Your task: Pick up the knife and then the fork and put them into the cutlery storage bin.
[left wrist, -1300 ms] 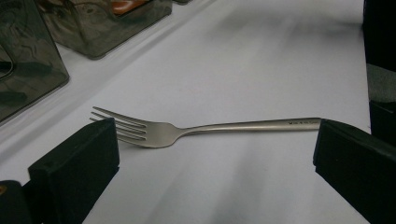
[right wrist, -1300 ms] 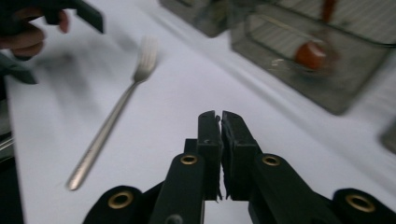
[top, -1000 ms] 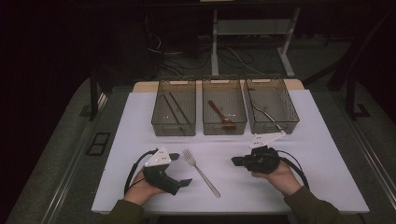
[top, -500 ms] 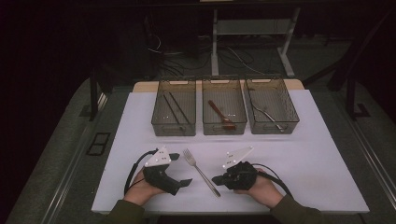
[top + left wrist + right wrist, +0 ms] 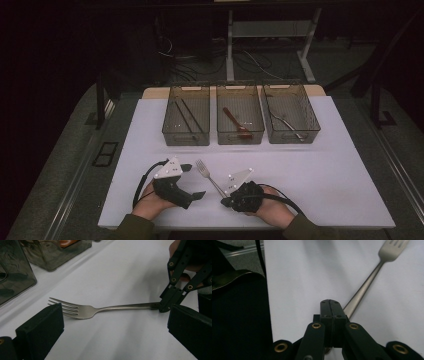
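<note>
Between the two grippers, on the white desk (image 5: pixel 320 170), a fork (image 5: pixel 209 176) lies flat, its tines toward the three bins and its handle running back toward the person. On the left, the left gripper (image 5: pixel 196 181) is held beside the fork with its jaws spread wide; in the left gripper view the fork (image 5: pixel 100 308) is seen lying crosswise between the two black pads, tines next to the left pad, nothing being pinched. On the right, the right gripper (image 5: pixel 224 201) is set at the handle end. Its jaws are pressed together, and in the right gripper view the closed tips (image 5: pixel 330 305) sit over the end of the handle, beside or on it, while the fork (image 5: pixel 372 277) stretches away up and to the right. Whether the handle is actually caught cannot be told. The handle end is judged nearer to the right hand, so any pick-up there would have to be made along the fork's long axis.
</note>
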### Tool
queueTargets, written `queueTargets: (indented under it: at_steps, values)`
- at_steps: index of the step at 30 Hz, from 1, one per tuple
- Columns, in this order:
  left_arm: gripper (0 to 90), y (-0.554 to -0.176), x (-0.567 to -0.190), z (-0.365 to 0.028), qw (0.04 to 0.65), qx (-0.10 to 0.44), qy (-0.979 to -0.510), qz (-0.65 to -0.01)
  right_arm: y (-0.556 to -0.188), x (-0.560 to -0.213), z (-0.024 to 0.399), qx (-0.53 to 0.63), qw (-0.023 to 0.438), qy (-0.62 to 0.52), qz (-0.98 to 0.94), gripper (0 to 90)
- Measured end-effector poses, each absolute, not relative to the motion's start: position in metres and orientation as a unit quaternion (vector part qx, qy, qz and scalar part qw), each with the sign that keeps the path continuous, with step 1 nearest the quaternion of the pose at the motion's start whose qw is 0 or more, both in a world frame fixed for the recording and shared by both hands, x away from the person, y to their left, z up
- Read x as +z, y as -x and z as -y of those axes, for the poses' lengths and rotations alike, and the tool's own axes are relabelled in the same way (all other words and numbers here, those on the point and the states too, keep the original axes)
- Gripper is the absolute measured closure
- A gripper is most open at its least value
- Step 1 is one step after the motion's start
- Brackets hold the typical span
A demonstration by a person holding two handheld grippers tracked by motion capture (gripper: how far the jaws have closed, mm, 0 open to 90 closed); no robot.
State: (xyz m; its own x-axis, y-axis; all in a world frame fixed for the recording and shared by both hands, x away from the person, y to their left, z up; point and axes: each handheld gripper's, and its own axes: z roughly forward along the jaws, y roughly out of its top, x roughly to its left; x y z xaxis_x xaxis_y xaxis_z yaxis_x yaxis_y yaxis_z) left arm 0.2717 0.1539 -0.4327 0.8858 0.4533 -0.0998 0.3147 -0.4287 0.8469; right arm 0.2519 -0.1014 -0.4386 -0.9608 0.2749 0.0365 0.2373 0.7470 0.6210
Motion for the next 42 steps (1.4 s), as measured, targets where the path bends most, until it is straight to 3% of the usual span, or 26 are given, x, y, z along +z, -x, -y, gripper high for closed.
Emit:
queueTargets:
  at_steps: [17,22,29,34,42]
  values:
    - [0.0,-0.271,-0.432,-0.154,0.483,0.073,-0.842,-0.229,-0.271,-0.434,0.121,0.306,0.071,-0.191,-0.930,90.0]
    - [0.0,-0.271,-0.432,-0.154,0.484,0.073,-0.841,-0.229,-0.282,-0.435,0.130,0.285,0.103,-0.209,-0.930,90.0]
    - [0.0,-0.272,-0.432,-0.155,0.484,0.073,-0.841,-0.230,-0.290,-0.431,0.142,0.307,0.072,-0.242,-0.918,90.0]
    - [0.0,-0.271,-0.431,-0.154,0.485,0.073,-0.840,-0.232,-0.300,-0.416,0.139,0.296,0.034,-0.253,-0.921,78.0]
    - [0.0,-0.271,-0.431,-0.155,0.485,0.073,-0.840,-0.230,-0.317,-0.396,0.110,0.263,0.010,-0.238,-0.935,71.6]
